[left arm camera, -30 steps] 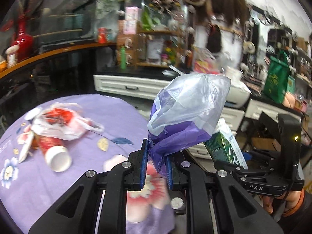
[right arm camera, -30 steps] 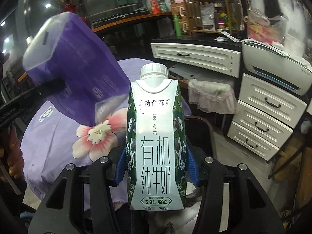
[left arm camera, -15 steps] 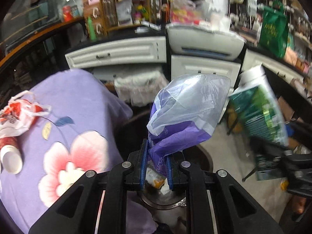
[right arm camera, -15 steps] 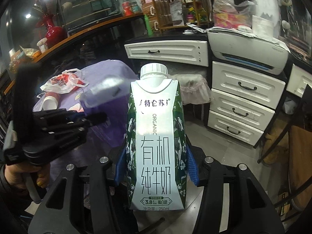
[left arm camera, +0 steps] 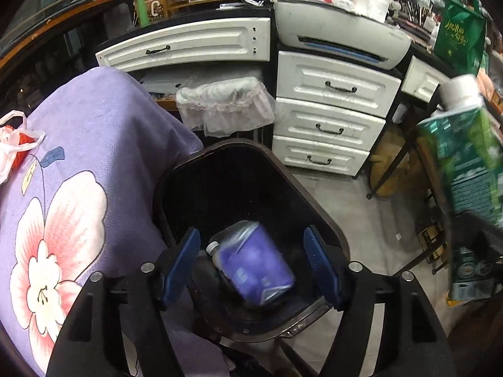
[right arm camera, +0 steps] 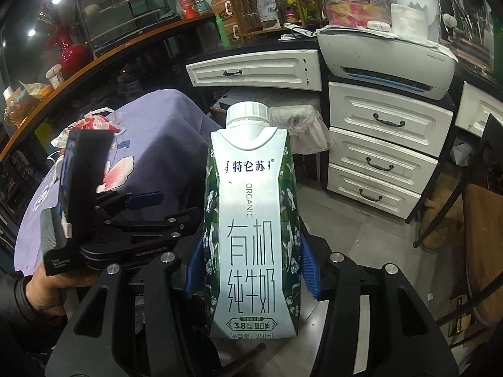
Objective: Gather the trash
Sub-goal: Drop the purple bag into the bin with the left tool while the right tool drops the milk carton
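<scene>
1. Left gripper [left arm camera: 251, 265] opening wide right over the black bin [left arm camera: 317, 213]. Nothing between the blue pads. Purple pouch [left arm camera: 254, 270] down inside the bin, blurry, touching neither pad.
2. Right gripper [right arm camera: 251, 275] squeezing the milk carton [right arm camera: 250, 220] on both sides, low down. Carton upright, white cap on top, up in the air beside the bin.
3. Probably light and maybe empty. Thin card walls, so soft enough to dent. Smooth and a bit slippery too.
4. Best to hold on the two flat sides, near the bottom, where it is wide. Not by the cap.
5. More trash on the desk [left arm camera: 103, 132] with the purple flower cloth: a red and white plastic bag [left arm camera: 14, 144] at the far edge. Soft, floppy and light. Best pinched at the handles.
</scene>
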The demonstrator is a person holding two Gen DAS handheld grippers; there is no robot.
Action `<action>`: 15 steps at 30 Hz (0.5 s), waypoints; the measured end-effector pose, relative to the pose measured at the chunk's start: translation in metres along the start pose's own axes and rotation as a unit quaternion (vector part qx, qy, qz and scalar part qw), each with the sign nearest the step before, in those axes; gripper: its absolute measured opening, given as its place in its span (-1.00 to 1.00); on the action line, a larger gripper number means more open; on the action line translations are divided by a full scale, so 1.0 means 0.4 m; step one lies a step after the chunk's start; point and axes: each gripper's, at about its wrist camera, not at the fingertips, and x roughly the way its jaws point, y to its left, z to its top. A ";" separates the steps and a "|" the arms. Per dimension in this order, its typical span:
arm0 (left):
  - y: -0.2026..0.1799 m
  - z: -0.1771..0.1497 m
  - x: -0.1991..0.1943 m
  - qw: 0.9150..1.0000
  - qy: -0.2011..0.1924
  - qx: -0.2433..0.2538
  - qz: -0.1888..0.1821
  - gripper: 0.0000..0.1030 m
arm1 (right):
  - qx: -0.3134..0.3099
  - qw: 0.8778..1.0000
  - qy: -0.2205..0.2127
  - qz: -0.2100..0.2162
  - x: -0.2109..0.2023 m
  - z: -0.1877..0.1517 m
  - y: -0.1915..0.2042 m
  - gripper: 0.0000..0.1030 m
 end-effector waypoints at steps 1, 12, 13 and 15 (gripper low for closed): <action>0.000 0.007 -0.004 1.000 -0.005 -0.002 -0.002 0.36 | 0.001 1.000 0.002 0.003 0.006 0.001 0.001 0.00; 0.042 0.020 -0.178 0.994 -0.100 -0.020 0.031 0.66 | -0.013 0.998 0.051 0.026 0.135 -0.009 0.059 0.00; 0.054 0.021 -0.190 0.993 -0.106 -0.023 0.038 0.67 | -0.017 0.998 0.059 0.028 0.155 -0.010 0.070 0.00; 0.079 0.019 -0.211 0.991 -0.115 -0.035 0.051 0.68 | -0.026 0.996 0.075 0.033 0.196 -0.014 0.092 0.00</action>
